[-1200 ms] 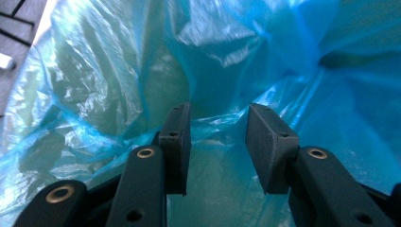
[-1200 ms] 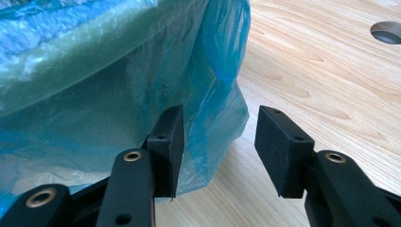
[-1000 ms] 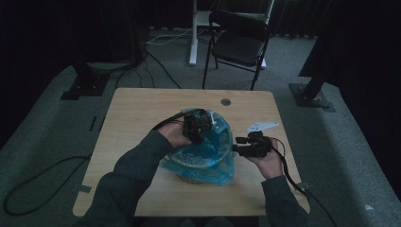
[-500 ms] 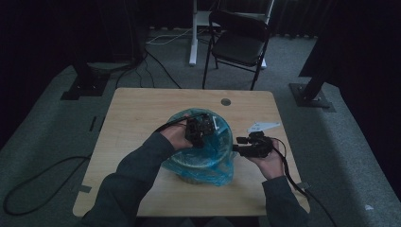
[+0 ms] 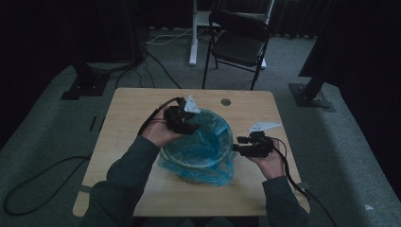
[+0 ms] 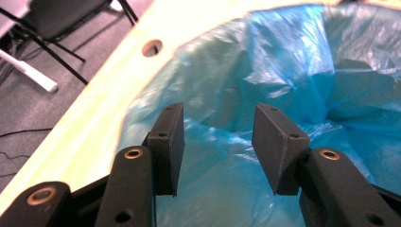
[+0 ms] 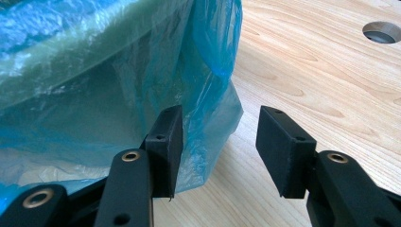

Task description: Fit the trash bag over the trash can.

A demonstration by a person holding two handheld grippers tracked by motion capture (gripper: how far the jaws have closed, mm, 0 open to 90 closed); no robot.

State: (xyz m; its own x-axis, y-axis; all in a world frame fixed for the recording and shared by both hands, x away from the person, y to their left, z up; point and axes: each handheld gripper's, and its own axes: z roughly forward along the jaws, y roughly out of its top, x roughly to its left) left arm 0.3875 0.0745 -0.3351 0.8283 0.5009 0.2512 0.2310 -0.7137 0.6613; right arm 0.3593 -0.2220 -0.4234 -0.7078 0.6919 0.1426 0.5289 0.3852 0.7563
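A round bin lined with a thin blue plastic bag (image 5: 201, 149) stands mid-table, the film draped over its rim and down its sides. My left gripper (image 5: 182, 120) hovers at the bag's far-left rim. In the left gripper view its jaws (image 6: 217, 125) stand apart over the bag's mouth (image 6: 293, 71); they have just been opening, and nothing is between them. My right gripper (image 5: 243, 147) is level at the bin's right side, pointing at it. Its jaws (image 7: 220, 127) are open, with the hanging bag film (image 7: 208, 109) beside the left finger (image 7: 165, 142).
The pale wooden table (image 5: 132, 109) has a cable hole (image 5: 225, 101) at its far edge. A black folding chair (image 5: 239, 45) stands beyond the table, with stand bases and cables on the grey carpet. Cables trail from both grippers over the table's edges.
My left hand has lifted off the middle of the bag and moved left toward its far-left rim. The right hand and the bin have stayed put.
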